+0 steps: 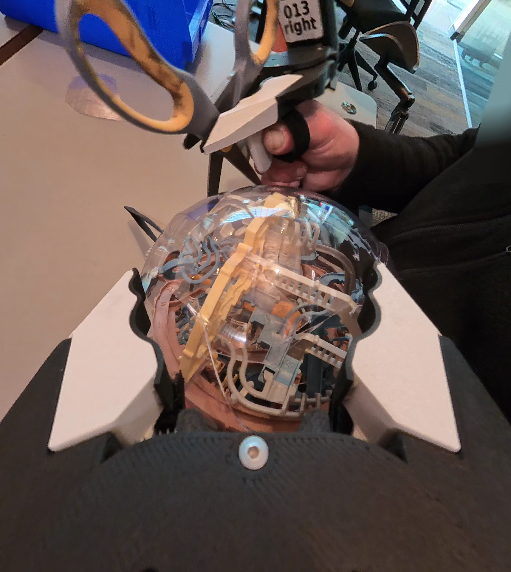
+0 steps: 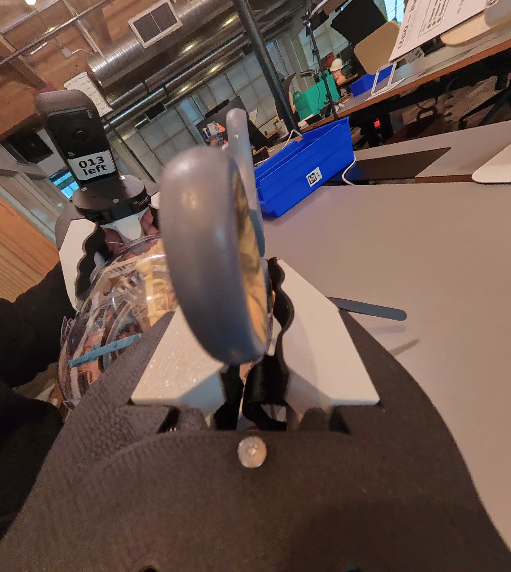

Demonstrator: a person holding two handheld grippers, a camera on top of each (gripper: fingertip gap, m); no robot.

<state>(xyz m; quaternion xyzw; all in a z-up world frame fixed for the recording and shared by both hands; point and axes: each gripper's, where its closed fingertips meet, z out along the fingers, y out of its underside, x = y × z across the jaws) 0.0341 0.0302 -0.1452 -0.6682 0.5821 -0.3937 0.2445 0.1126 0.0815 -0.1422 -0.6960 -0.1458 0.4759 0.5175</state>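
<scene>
Scissors with grey-and-yellow loop handles [image 1: 142, 80] sit clamped in the right gripper [image 1: 242, 123], at twelve o'clock from the clear plastic maze-filled sphere [image 1: 257, 309], which the left gripper [image 1: 254, 325] clasps above the grey tabletop [image 1: 46, 216].

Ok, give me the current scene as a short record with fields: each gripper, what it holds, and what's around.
left gripper: shut on the clear maze ball, pads on both sides
right gripper: shut on the scissors, handles pointing away from it
scissors, left wrist view: grey and yellow loops above the ball, apart from it
hand: on the right gripper's grip
table: grey; blue bin at far side
dark flat strip: lying on table beside the right gripper
</scene>
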